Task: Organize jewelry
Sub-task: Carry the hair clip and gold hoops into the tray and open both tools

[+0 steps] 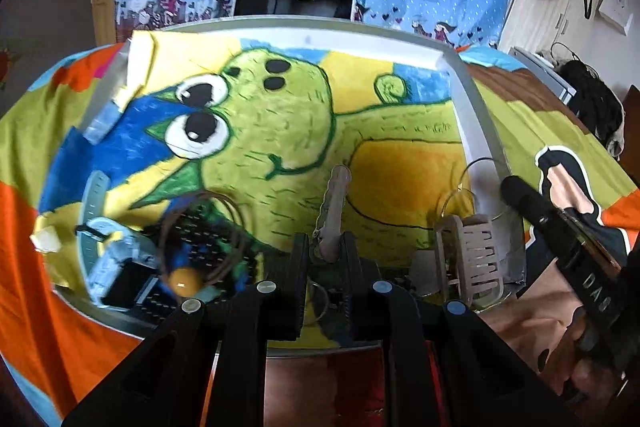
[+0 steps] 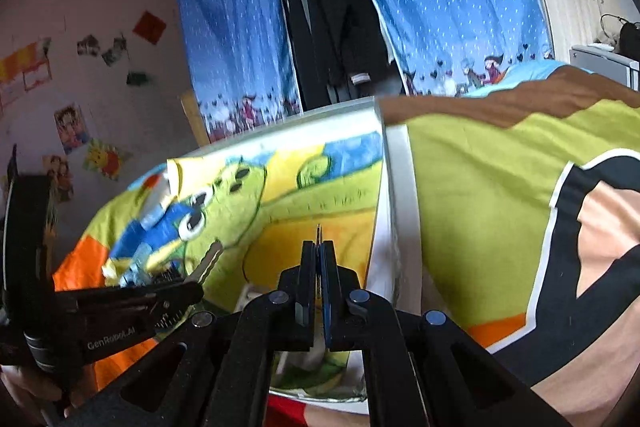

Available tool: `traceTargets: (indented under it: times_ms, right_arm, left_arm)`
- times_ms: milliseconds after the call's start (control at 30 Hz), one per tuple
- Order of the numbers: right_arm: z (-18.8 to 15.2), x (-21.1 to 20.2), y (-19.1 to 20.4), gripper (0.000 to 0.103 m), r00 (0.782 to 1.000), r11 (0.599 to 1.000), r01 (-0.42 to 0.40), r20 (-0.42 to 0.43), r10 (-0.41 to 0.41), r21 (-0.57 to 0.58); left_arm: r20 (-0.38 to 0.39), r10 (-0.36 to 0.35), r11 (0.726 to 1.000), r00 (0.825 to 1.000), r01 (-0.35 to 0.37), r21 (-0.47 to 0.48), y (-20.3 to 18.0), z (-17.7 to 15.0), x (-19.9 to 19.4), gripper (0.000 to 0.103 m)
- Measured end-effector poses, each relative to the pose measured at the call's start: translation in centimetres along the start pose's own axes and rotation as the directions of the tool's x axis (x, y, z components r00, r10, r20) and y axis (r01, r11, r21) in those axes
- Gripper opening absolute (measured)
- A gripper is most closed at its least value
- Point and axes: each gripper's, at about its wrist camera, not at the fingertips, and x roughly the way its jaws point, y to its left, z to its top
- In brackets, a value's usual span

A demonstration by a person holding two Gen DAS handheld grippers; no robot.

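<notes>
Left tongs (image 1: 324, 247) narrow, clamped on a beige clip (image 1: 334, 205) by its near end, its length pointing to 12 o'clock over the tray (image 1: 476, 131). Right tongs (image 2: 319, 259) fully closed on a thin pin-like piece (image 2: 318, 233); identity unclear. Watch (image 1: 108, 251) and claw clip (image 1: 472, 259) lie at 9 and 3 o'clock in the tray. Judgement: both pieces held clear of the clutter for sorting.

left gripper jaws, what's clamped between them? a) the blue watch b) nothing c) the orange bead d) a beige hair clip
d: in the left wrist view the beige hair clip sticks up from between the left gripper jaws, while the blue watch lies in the tray.
</notes>
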Motion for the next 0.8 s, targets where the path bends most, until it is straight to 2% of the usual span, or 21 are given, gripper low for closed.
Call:
traceTargets:
  times_ms: [367,400,433,500,600,667,733,800]
  right_arm:
    - [-0.5,0.6,-0.3,0.003,0.998,0.999,0.035,-0.043,-0.035,-0.017]
    - [-0.5,0.6,-0.3,0.004,0.998,0.999,0.036,-0.042,-0.036,-0.015]
    - [-0.4,0.5,-0.4,0.005,0.998,0.999,0.038,-0.041,-0.039,-0.011]
    - [-0.2,0.2,-0.6,0.017,0.998,0.999,0.045,-0.035,-0.045,-0.002]
    - [0.1,-0.5,-0.7,0.021,0.998,0.999,0.053,-0.014,-0.053,-0.006]
    - [0.4,-1.2,-0.7,0.021,0.998,0.998,0.056,0.002,-0.056,-0.005]
    - [0.6,-2.2,-0.7,0.031,0.998,0.998,0.062,0.025,-0.062,-0.001]
    - [0.8,-3.5,-0.6,0.046,0.996,0.998,0.066,0.057,-0.066,-0.002]
  left_arm:
    - [-0.058,-0.011,0.999,0.998,0.009,-0.033,0.0,0.0,1.2,0.013]
    - [-0.062,-0.001,0.999,0.998,-0.001,-0.035,0.0,0.0,1.1,0.017]
    - [-0.065,0.009,0.999,0.998,-0.011,-0.037,-0.1,0.1,0.9,0.026]
    - [-0.06,0.026,0.998,0.998,-0.029,-0.049,-0.1,0.2,0.4,0.038]
    - [-0.05,0.044,0.996,0.998,-0.048,-0.074,0.1,0.2,-0.7,0.041]
    - [-0.048,0.065,0.993,0.997,-0.069,-0.092,0.2,0.3,-1.6,0.049]
    - [-0.02,0.072,0.99,0.997,-0.074,-0.122,0.4,0.3,-3.1,0.062]
    - [0.017,0.09,0.986,0.996,-0.087,-0.144,0.4,0.3,-4.7,0.067]
